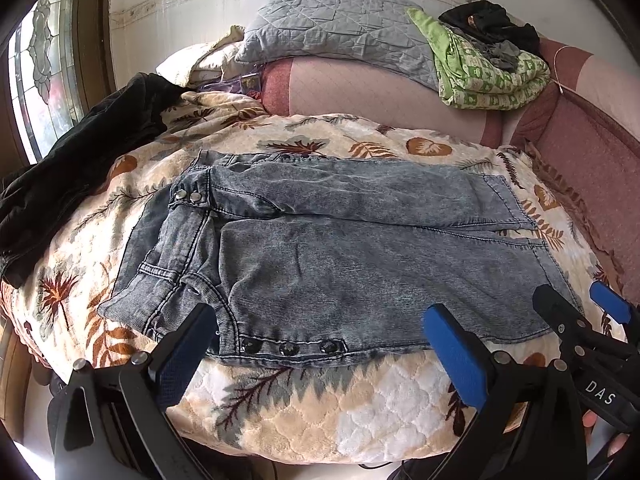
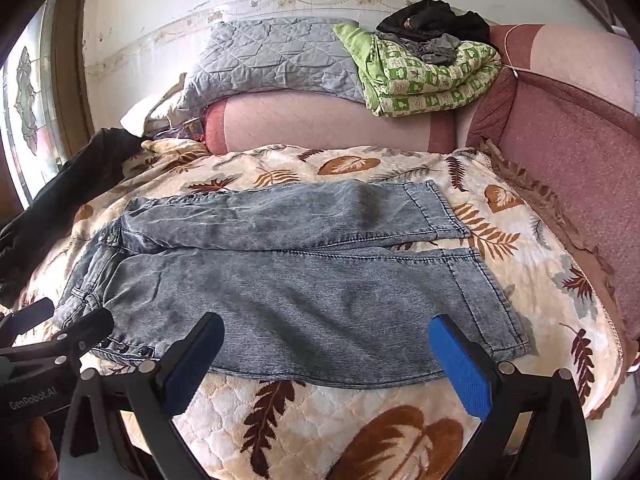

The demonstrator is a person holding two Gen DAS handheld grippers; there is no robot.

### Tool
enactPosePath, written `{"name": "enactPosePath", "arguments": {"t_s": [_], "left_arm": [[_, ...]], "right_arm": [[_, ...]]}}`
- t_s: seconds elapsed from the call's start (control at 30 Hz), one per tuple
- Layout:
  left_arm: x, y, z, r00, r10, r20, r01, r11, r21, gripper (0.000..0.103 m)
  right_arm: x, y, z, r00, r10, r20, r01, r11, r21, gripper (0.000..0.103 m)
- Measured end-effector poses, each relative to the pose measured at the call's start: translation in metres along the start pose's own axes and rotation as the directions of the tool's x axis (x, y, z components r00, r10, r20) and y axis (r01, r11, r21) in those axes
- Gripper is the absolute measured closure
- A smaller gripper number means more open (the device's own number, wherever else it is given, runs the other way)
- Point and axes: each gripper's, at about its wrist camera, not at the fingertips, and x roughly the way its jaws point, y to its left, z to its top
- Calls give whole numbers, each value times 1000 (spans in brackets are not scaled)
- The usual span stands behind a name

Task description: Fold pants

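Observation:
Grey washed-denim pants (image 1: 340, 248) lie flat on a leaf-print blanket (image 1: 304, 412), waistband to the left, both legs stretched right, side by side. They also show in the right wrist view (image 2: 304, 292). My left gripper (image 1: 320, 332) is open, its fingers just above the near edge of the pants by the waist buttons. My right gripper (image 2: 326, 344) is open, over the near edge of the near leg. The right gripper shows at the right in the left wrist view (image 1: 580, 300); the left gripper shows at the left in the right wrist view (image 2: 60, 320).
A black garment (image 1: 68, 184) lies on the blanket's left edge. At the back are a grey quilted pillow (image 1: 332, 32), a green patterned quilt (image 1: 484, 72) with dark clothes on it, and a pink bolster (image 1: 380, 96). A window (image 1: 40, 72) is at the left.

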Motion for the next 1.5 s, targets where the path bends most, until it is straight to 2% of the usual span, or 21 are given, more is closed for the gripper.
{"name": "enactPosePath", "arguments": {"t_s": [0.6, 0.7, 0.77, 0.87, 0.93, 1.07, 1.27, 1.33, 1.4, 1.43, 1.5], "left_arm": [[3, 2, 1, 1000, -5, -8, 5, 1000, -7, 0], [5, 7, 4, 999, -32, -20, 32, 999, -15, 0], [11, 17, 10, 996, -76, -45, 74, 996, -44, 0], [23, 43, 25, 992, -114, -57, 107, 988, -116, 0], [34, 65, 40, 992, -106, -61, 95, 983, -154, 0], [56, 112, 75, 999, -7, -41, 0, 983, -182, 0], [122, 170, 112, 987, 110, -121, -134, 968, -213, 0], [142, 179, 116, 982, 129, -139, -157, 965, -212, 0], [159, 184, 119, 979, 117, -168, -154, 962, -226, 0], [164, 185, 119, 980, 99, -170, -138, 962, -236, 0], [172, 185, 122, 981, 85, -172, -126, 961, -246, 0]], "right_arm": [[3, 0, 1, 1000, -1, -8, 1, 1000, -2, 0], [5, -2, 4, 1000, 16, -16, -16, 1000, -6, 0], [10, -11, 10, 997, 70, -42, -69, 997, 26, 0], [26, -38, 24, 983, 163, -87, -156, 984, 90, 0], [42, -65, 38, 977, 181, -115, -166, 977, 131, 0], [86, -136, 72, 968, 197, -157, -152, 953, 262, 0], [181, -238, 106, 919, 261, -296, -90, 868, 488, 0], [209, -254, 108, 898, 286, -333, -72, 844, 532, 4], [231, -259, 107, 879, 298, -372, -47, 830, 555, 9], [240, -257, 107, 869, 310, -385, -51, 831, 554, 13], [252, -253, 107, 864, 305, -401, -51, 844, 533, 19]]}}
